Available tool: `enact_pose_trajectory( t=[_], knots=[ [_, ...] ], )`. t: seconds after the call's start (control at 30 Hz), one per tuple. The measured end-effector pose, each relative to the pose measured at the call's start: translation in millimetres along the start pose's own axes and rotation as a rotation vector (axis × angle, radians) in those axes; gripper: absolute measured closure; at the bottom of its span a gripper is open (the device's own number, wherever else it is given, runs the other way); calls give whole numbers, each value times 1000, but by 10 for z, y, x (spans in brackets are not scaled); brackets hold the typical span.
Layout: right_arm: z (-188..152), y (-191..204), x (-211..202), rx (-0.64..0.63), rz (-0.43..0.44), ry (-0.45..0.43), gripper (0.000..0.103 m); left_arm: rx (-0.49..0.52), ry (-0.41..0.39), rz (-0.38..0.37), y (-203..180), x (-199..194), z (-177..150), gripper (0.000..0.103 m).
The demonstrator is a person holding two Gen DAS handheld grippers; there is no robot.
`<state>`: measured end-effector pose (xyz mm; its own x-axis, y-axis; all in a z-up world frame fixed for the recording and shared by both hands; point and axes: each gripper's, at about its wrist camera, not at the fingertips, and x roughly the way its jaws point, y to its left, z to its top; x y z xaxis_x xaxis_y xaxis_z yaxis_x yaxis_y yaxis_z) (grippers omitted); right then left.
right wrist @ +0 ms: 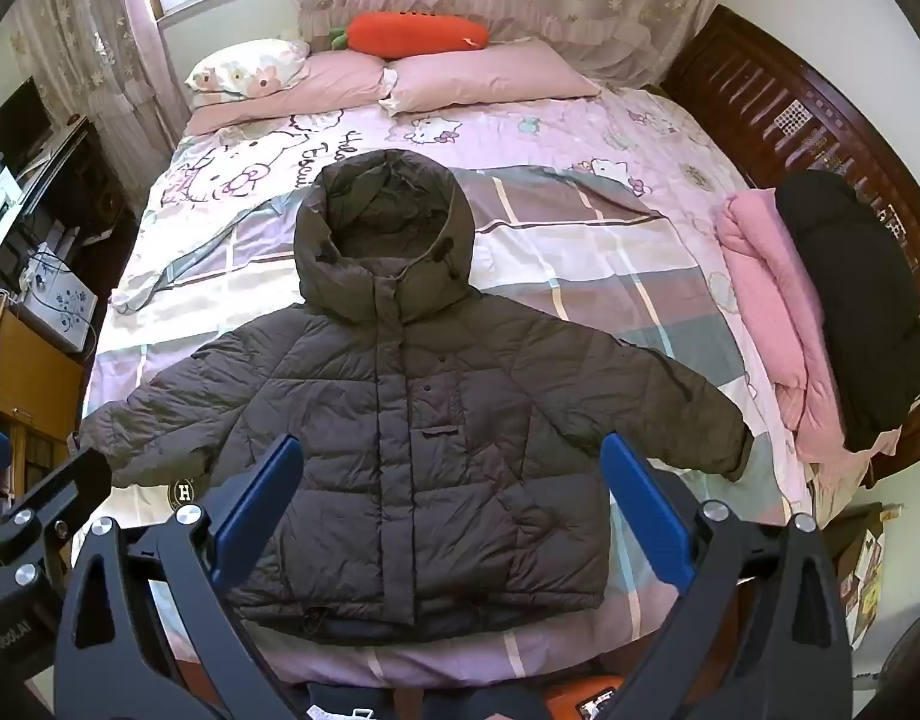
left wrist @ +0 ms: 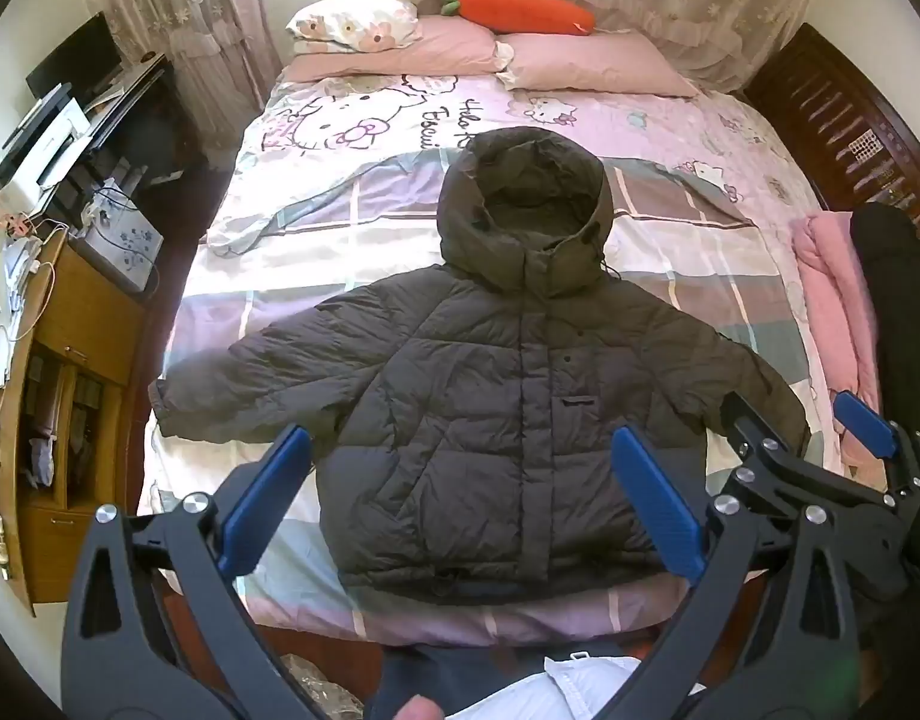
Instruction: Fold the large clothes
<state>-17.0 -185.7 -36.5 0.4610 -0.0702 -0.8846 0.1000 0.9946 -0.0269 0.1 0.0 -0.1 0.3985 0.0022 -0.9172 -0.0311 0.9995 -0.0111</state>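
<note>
The left gripper [left wrist: 460, 504] hovered over the near edge of the bed, its blue-padded fingers [left wrist: 268, 498] spread wide with nothing between them. The right gripper [right wrist: 454, 510] hung beside it, likewise spread wide and empty, and its tip also showed at the right of the left wrist view.

Beyond both lay the dark puffer jacket [left wrist: 520, 420], front up and closed, flat on the checked bedspread [left wrist: 670, 276]. Its hem sat near the foot of the bed, both sleeves reached out sideways, and the hood [left wrist: 526, 204] pointed toward the pillows.

On the jacket's right, a folded pink garment [right wrist: 772, 324] and a black one [right wrist: 856, 300] rested by the bed's edge.

Farther off were the pink pillows [right wrist: 484, 75], a floral pillow [right wrist: 244, 69], and a plush carrot [right wrist: 418, 35] against the curtains.
</note>
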Motion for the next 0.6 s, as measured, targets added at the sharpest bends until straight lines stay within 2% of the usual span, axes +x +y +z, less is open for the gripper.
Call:
enact_pose_trajectory(
  t=[0.6],
  knots=[
    [-23, 1, 23, -1, -4, 2, 3, -1, 1, -7, -4, -8, -4, 2]
  ],
)
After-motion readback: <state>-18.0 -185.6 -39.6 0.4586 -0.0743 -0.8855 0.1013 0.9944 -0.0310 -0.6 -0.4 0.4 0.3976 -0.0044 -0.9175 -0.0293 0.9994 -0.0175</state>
